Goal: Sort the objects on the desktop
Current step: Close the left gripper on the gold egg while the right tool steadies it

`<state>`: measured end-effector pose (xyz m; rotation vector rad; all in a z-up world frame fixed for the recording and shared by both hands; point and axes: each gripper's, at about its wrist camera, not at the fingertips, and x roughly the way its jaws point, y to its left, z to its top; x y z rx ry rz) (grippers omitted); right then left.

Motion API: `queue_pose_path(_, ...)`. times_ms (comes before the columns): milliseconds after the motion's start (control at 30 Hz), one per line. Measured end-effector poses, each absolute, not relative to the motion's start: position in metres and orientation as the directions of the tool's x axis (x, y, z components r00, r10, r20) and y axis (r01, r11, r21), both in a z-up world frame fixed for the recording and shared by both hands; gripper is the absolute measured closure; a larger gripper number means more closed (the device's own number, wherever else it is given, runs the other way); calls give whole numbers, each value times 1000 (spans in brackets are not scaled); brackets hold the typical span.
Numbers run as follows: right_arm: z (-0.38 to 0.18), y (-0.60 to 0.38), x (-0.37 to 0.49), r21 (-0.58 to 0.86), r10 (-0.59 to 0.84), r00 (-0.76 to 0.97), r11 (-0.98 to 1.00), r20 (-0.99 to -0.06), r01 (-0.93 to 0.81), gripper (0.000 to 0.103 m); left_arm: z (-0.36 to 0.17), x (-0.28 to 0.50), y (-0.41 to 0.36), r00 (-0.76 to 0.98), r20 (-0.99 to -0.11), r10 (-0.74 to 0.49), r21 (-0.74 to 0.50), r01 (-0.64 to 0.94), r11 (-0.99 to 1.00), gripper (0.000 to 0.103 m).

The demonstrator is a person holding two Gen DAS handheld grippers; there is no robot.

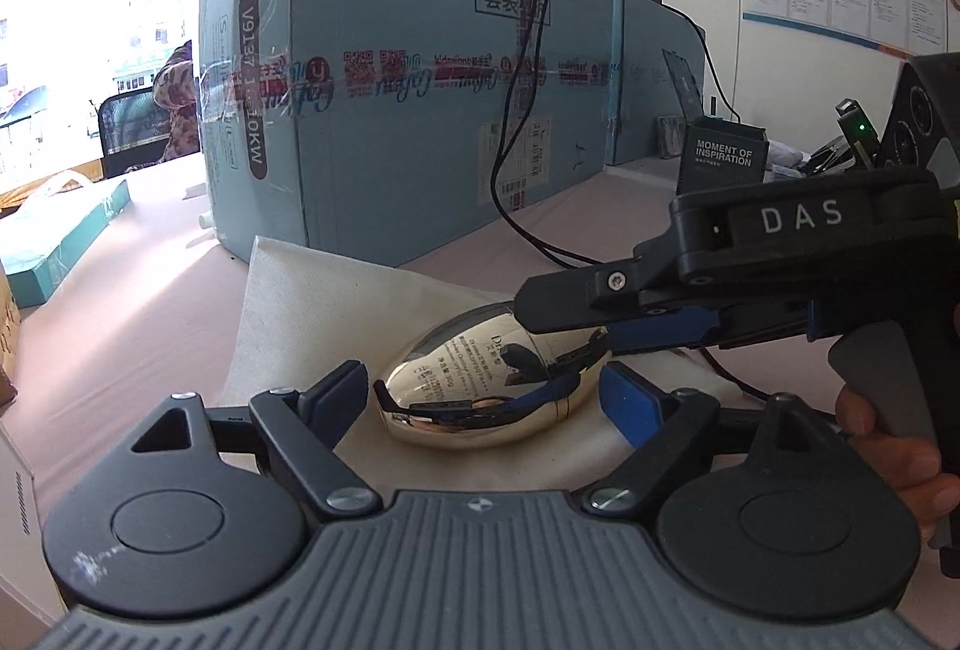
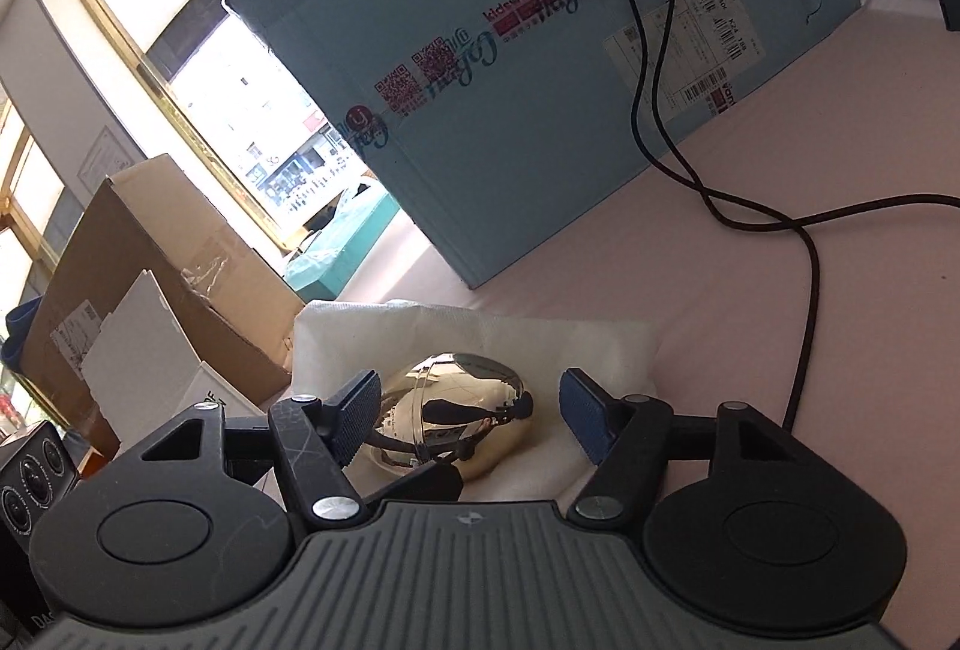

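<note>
So the shiny gold egg-shaped case (image 1: 492, 380) is lying on its side on a white cloth (image 1: 282, 302) on the pink desk (image 1: 120, 302), just in front of the big teal box (image 1: 384, 68). Both grippers are crowded around it. The left hand-held gripper (image 1: 486, 386) has its fingers spread wide with the egg between them, not touching as far as I can tell. The right hand-held gripper (image 2: 471, 413) is spread too, straddling the egg from the other side. I'd say the sorting has barely started: nothing's gripped or lifted yet, and I can't see where it's meant to go.
</note>
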<state>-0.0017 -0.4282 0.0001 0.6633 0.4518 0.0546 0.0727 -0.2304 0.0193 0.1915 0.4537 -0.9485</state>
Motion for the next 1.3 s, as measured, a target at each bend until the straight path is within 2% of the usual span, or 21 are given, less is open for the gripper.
queue_pose_path(133,-2,-428,-1,608,191,902,789,-387,93,38,17,84,-231,472,-474,-743,-91,814,574,22)
queue_pose_path(367,-8,-433,5,646,234,901,760,-365,65,38,17,85,-236,467,-474,-747,-87,819,567,25)
queue_pose_path(500,-11,-436,5,656,216,906,750,-365,85,56,17,85,-236,465,-471,-749,-96,818,568,27)
queue_pose_path(600,-14,-441,4,686,223,909,722,-352,88,59,18,85,-234,465,-468,-752,-103,816,568,28)
queue_pose_path(1300,3,-432,-10,662,211,933,749,-293,39,60,34,69,-223,502,-416,-758,-102,803,588,28)
